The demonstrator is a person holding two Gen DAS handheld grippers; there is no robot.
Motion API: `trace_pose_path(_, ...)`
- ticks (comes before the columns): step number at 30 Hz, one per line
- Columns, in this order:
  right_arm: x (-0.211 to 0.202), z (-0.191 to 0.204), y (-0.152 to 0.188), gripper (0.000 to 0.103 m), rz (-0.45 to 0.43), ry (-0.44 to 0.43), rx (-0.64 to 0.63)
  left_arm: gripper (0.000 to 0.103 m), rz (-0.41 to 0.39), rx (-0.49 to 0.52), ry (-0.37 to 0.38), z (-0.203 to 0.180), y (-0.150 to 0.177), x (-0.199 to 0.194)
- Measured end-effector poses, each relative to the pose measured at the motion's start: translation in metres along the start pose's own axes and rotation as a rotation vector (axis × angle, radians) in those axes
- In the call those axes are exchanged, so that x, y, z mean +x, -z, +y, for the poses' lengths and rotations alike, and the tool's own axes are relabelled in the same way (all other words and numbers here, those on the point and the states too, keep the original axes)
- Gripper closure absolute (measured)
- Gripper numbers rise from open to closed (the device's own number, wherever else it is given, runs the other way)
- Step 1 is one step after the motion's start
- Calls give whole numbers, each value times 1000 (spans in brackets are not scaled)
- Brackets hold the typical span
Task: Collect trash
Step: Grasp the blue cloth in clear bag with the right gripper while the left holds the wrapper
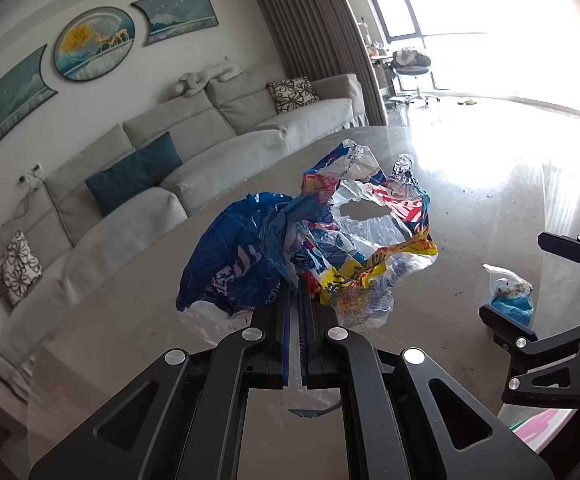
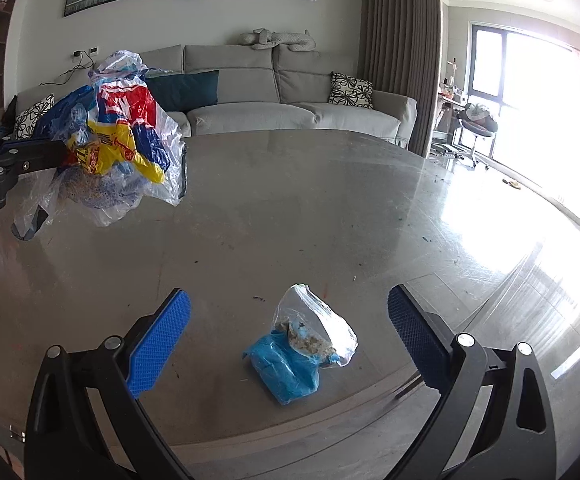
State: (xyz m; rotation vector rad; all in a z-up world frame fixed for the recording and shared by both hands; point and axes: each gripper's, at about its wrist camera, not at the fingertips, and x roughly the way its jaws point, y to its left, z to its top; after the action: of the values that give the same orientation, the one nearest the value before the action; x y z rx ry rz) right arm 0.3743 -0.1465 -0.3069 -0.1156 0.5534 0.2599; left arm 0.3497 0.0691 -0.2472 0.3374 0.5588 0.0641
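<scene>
Crumpled wrappers (image 1: 313, 240) clamped in left jaws, glossy table (image 2: 290, 208), grey sofa (image 2: 274, 92) behind

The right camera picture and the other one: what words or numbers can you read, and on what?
"bot.AI", cut off at the picture's edge, on the left tongs body.
Print on the crumpled wrappers: too crumpled to read.
Small bag on the table: no print visible.
</scene>
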Motion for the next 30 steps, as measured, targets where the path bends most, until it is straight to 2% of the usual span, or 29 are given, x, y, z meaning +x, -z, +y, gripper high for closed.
trace_pose_path(9, 19, -11, 12, 5, 28, -40, 34, 98, 31, 39, 9, -23, 3, 13)
trace_pose_path(11, 22, -8, 16, 13, 40, -43, 16, 98, 36, 41, 8, -25, 4, 14)
trace_pose_path(12, 25, -6, 19, 28, 58, -51, 6, 98, 39, 39, 9, -25, 4, 14)
trace_pose_path(13, 27, -5, 22, 35, 61, -60, 5, 98, 39, 39, 7, -27, 4, 12)
trace_pose_path(15, 25, -4, 24, 40, 52, -71, 11, 98, 39, 42, 2, -29, 5, 11)
trace_pose_path(21, 21, 9, 26, 66, 62, -98, -7, 98, 44, 40, -6, -27, 1, 8)
trace_pose_path(25, 16, 17, 24, 69, 62, -49, -55, 98, 40, 36, -16, -27, 3, -1)
trace_pose_path(30, -31, 25, 15, 69, 0, -48, -74, 98, 33, 35, -14, -28, 3, -21)
